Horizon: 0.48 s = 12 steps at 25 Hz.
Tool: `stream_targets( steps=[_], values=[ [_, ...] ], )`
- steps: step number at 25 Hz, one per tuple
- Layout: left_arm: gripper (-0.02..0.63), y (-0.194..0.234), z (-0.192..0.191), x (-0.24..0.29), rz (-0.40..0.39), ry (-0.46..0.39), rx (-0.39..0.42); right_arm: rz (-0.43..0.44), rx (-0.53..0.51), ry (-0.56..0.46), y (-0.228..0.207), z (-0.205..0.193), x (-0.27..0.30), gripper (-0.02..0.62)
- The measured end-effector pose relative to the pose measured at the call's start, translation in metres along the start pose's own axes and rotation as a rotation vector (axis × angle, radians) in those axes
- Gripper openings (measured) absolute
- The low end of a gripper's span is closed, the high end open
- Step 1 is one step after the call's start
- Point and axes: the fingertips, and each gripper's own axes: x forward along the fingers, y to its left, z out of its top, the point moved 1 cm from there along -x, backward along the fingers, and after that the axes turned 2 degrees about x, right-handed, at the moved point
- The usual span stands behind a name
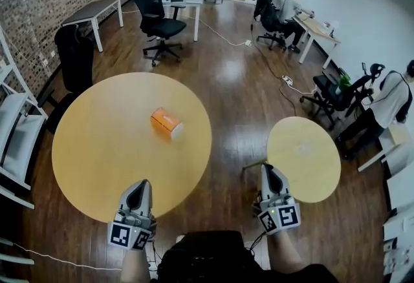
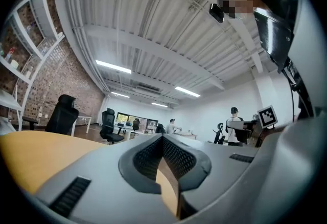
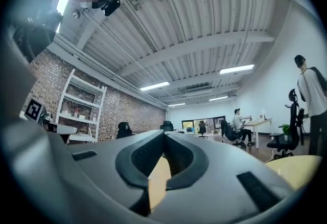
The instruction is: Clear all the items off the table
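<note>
**Both pairs of fingers clenched and empty; orange box sits alone on the large bench**

The left gripper (image 1: 143,183) hangs over the near edge of the large round bench (image 1: 84,146). Its fingers (image 2: 146,159) are clenched tip to tip, with nothing between them. Only a strip of the yellow bench top shows through the gap below the tips.

The right gripper (image 1: 266,169) is likewise clenched. Its fingers (image 3: 144,155) meet at the tips and grasp nothing. It hangs over the wooden floor (image 1: 236,91), in the gap between the large bench and the small round bench (image 1: 314,165). The small bench's near-left rim lies just beside these fingers, on their right.

The orange box (image 1: 167,123) is the task's thing. It rests flat on the large bench, ahead of the left fingers and a little to their right, well apart from them. From the right fingers it lies ahead and off to the left, farther still. Neither pair of fingers touches it.

White shelving (image 1: 16,139) stands to the left of the left fingers, past the bench's rim. A black office chair (image 1: 158,20) stands far ahead of both grippers, beyond the bench. A seated person (image 1: 292,10) works at a desk far ahead of the right fingers. Another person (image 1: 391,104) stands off to their right.
</note>
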Motion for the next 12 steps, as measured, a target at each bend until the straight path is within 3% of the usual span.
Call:
stream_targets(
  steps=[4, 7, 12],
  values=[
    [0.000, -0.025, 0.005, 0.009, -0.022, -0.030, -0.045, 0.064, 0.009, 0.012, -0.004, -0.004, 0.000, 0.003],
    [0.000, -0.027, -0.006, 0.007, -0.003, 0.016, -0.024, 0.084, 0.016, 0.009, -0.008, -0.009, 0.002, 0.003],
    [0.000, -0.031, -0.008, 0.010, 0.009, 0.008, -0.031, 0.093, 0.039, -0.011, -0.020, -0.010, 0.004, 0.005]
  ],
)
